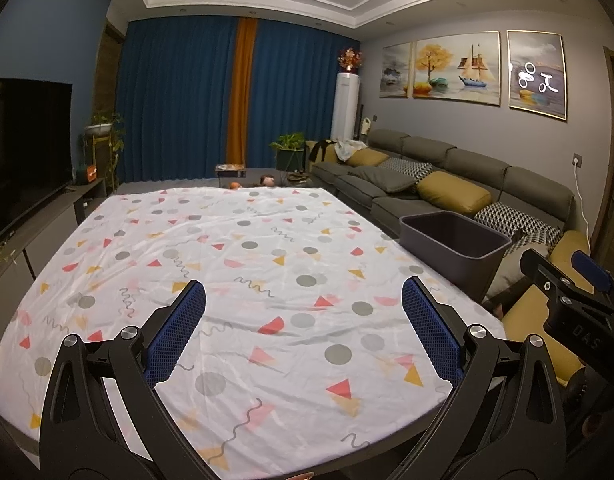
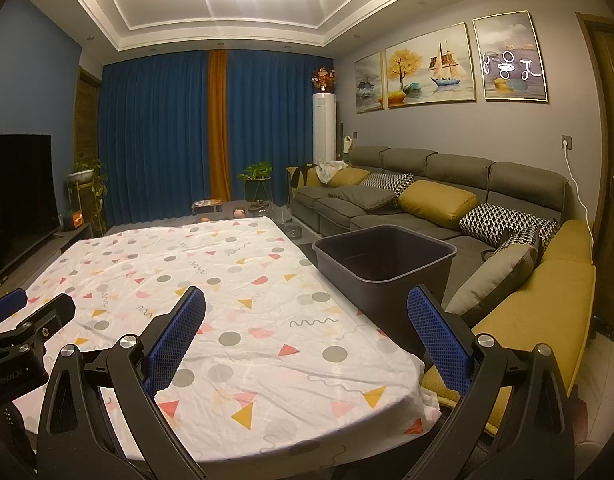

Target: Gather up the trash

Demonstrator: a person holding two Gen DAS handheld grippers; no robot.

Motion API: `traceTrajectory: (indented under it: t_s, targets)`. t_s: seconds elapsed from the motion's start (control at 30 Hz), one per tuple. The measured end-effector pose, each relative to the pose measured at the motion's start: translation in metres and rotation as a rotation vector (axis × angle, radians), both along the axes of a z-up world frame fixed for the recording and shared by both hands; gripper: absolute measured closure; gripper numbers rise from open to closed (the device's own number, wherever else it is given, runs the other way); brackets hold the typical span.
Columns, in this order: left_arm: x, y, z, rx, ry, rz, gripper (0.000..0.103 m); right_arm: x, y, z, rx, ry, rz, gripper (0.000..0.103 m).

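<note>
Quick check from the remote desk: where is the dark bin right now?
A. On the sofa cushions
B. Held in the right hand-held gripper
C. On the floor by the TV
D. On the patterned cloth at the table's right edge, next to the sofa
D: the bin stands on the patterned cloth at the table's right edge beside the sofa, and the right hand-held gripper is open, holding nothing.

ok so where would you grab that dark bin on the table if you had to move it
Grip the top rim of the dark bin, coming down from above at its near wall. It stands upright and open-topped at the table's right edge, and the thin rim suits a two-finger pinch. The open right gripper is closest.
</note>
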State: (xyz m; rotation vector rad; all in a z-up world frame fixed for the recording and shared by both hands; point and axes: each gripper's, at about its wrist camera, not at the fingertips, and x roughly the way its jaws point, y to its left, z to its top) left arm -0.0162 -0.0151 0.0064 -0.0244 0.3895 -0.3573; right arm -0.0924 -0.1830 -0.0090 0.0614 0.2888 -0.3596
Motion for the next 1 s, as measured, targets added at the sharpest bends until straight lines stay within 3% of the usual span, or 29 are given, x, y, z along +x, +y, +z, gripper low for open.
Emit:
traceTrajectory:
  t_s: [1.0]
  targets:
    - [-0.0014, -0.0010, 0.0010, 0.001, -0.005, 0.007, 0.010, -0.0004, -0.0058, -0.0040, 0.015, 0.000, -0.006, 0.006]
